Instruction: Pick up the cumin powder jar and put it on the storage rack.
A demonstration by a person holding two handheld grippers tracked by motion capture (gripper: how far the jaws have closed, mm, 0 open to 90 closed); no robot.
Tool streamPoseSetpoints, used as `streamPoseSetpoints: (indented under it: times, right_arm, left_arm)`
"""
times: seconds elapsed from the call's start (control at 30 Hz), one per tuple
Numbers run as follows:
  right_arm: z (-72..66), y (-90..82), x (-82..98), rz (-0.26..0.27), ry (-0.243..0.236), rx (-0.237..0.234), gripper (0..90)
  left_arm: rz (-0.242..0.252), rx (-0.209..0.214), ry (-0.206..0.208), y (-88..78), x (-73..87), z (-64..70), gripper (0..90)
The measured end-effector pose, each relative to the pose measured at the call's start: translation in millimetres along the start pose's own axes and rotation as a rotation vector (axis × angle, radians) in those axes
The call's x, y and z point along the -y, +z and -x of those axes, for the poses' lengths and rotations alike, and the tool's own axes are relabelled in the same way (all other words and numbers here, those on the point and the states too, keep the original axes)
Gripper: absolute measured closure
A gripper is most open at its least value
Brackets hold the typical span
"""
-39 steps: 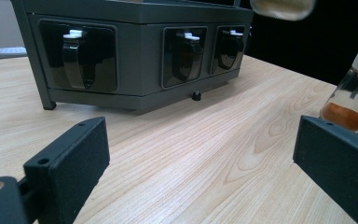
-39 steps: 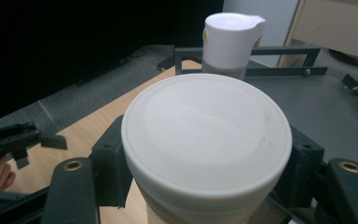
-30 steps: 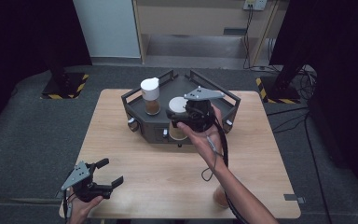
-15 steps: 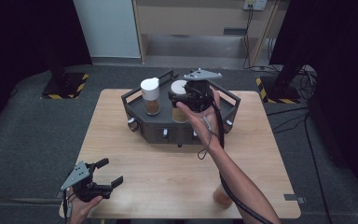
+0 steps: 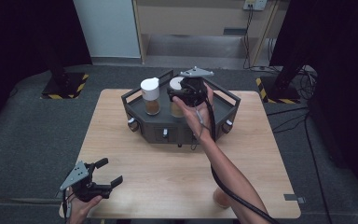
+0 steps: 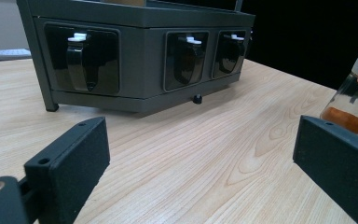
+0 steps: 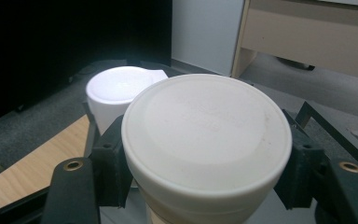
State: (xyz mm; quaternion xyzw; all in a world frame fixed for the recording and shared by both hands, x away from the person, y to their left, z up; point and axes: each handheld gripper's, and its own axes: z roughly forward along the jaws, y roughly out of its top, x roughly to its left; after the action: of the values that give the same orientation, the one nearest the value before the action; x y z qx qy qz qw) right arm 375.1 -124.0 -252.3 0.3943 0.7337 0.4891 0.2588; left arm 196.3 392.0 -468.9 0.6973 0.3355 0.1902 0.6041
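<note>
The right gripper (image 5: pixel 182 95) squeezes a white-lidded spice jar (image 7: pixel 207 140) over the dark rack (image 5: pixel 223 109), right beside another jar (image 5: pixel 150 95). The left gripper (image 5: pixel 103 175) waits wide open, near the table's (image 5: pixel 168 172) left corner.

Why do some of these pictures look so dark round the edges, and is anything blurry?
High view: the table is lit, the surroundings fall into black. Right gripper view: the held jar's white lid looks bright and washed-out, the background soft. Left gripper view: the near jaws are blurred, the rack sharper.
</note>
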Motion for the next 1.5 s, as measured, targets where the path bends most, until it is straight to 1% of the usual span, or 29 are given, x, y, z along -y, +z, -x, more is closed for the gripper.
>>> streamPoseSetpoints:
  times: [0.17,0.3,0.4,0.5,0.77,0.93,1.03,1.2,1.3,1.33,1.43,1.5]
  right_arm:
    - [-1.2,11.8,5.9,0.002,0.005,0.021,33.7]
    - [-1.4,20.6,8.8,-0.01,0.007,0.036,33.7]
    - [1.6,25.6,12.7,-0.009,0.02,0.037,33.7]
    - [2.7,29.0,15.3,-0.009,0.022,0.046,33.7]
    - [3.2,33.5,17.4,-0.011,0.024,0.058,33.7]
    - [3.7,35.5,21.1,-0.015,0.039,0.062,33.7]
    - [5.4,35.9,23.9,-0.007,0.051,0.064,33.7]
    - [6.8,36.0,24.3,-0.007,0.052,0.061,33.4]
    - [6.8,36.3,25.8,0.0,0.051,0.07,32.9]
    - [6.8,35.8,26.0,0.0,0.054,0.069,32.3]
    - [6.1,35.6,26.1,-0.002,0.047,0.065,28.8]
    - [6.5,35.0,26.9,0.005,0.056,0.065,23.0]
  left_arm:
    - [0.0,0.0,0.002,-0.5,0.0,-0.3,2.8]
    - [0.001,-0.001,0.002,-0.8,0.1,-0.3,2.8]
    - [0.002,-0.001,0.001,-0.8,0.4,-0.4,2.8]
    - [0.004,-0.002,0.0,-1.0,0.8,-0.6,2.9]
    - [0.004,-0.003,0.0,-1.2,0.9,-1.0,2.9]
    - [-0.001,-0.002,0.004,-0.5,0.4,-0.9,3.0]
    - [-0.002,-0.002,0.007,-0.7,0.1,-0.6,3.0]
    - [-0.003,0.0,0.007,-0.2,0.1,-0.7,3.0]
    - [-0.004,-0.001,0.008,-0.2,-0.1,-0.5,3.0]
    - [-0.003,0.0,0.008,-0.3,0.0,-0.6,3.0]
    - [-0.004,0.0,0.008,0.0,-0.2,-0.4,3.0]
    - [-0.005,0.0,0.01,-0.1,-0.5,-0.1,3.0]
